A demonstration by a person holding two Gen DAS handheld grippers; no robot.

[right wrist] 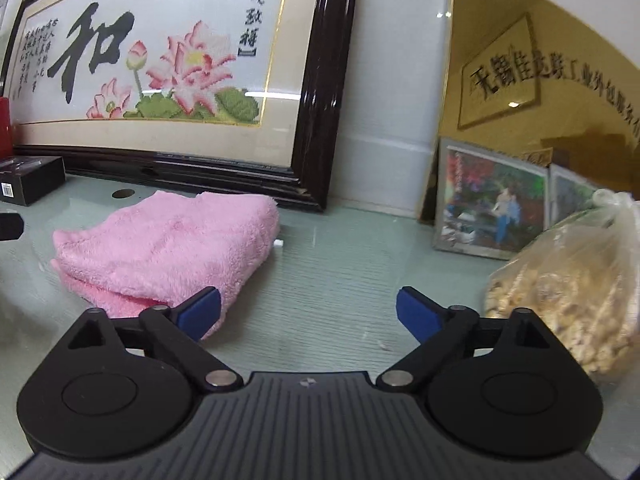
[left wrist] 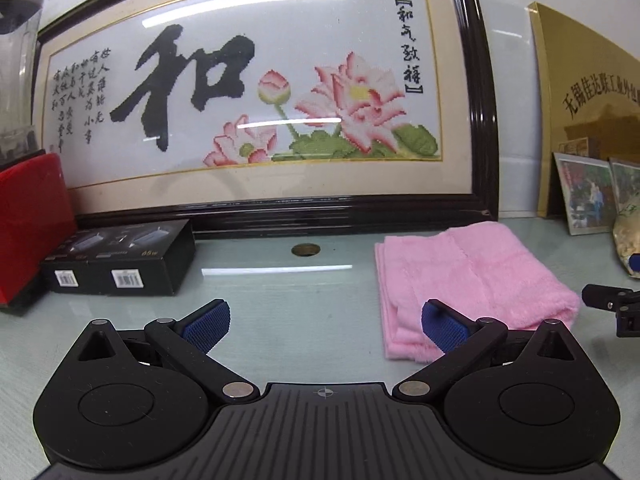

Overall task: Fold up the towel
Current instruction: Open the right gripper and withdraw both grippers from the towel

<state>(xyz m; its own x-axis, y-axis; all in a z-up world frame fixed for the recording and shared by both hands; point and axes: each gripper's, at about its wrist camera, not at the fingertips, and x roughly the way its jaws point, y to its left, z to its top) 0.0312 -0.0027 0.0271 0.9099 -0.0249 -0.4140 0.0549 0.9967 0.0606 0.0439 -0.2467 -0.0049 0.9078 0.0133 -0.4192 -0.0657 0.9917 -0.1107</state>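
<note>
Since the towel is soft, light and floppy, pinch its lower edge; both tongs gape wide, empty.

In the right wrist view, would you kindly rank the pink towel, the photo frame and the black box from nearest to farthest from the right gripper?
1. Pink towel, beside the left fingertip.
2. Photo frame, back right.
3. Black box, far left.
</note>
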